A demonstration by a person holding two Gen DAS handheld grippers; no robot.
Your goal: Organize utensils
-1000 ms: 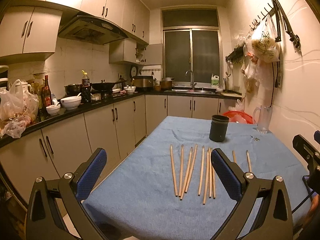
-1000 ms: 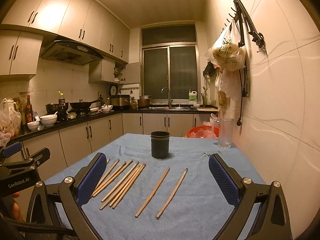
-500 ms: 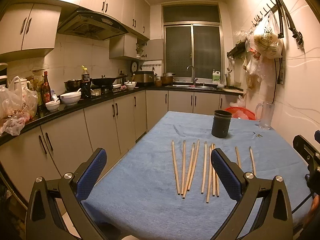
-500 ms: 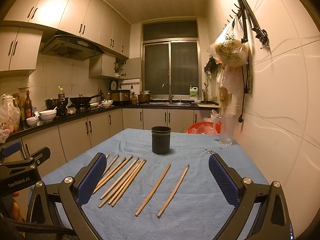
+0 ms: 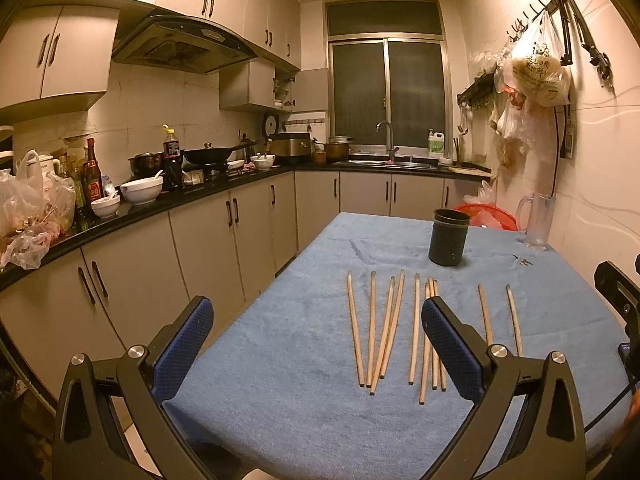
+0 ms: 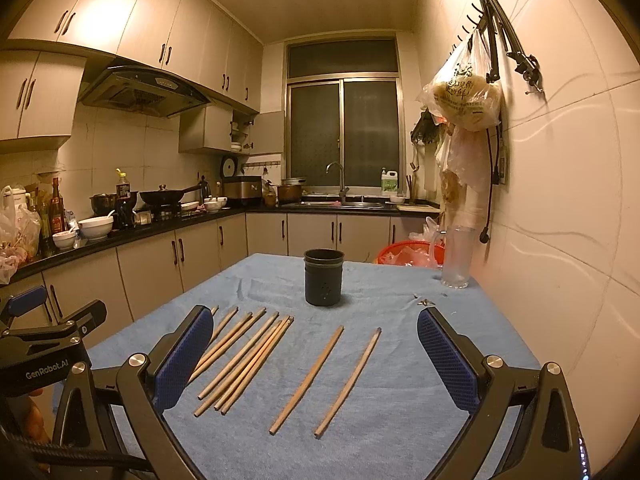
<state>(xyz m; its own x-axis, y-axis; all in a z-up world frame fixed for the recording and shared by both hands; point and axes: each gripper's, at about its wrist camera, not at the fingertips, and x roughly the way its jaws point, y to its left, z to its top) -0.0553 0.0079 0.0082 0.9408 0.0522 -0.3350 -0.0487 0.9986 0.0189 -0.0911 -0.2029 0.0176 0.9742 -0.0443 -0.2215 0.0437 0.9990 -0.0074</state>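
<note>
Your left gripper and right gripper hover spread wide, empty, above the blue cloth. Chopsticks lie mid-frame before the dark holder; your blue pads partly hide some.

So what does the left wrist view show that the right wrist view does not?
Only the left view shows its own open left gripper from behind, and the table's left edge. Only the right view shows the open right gripper whole, and the left one from the side. Both share the chopsticks lying flat, the dark cup upright behind them, and the glass jug.
</note>
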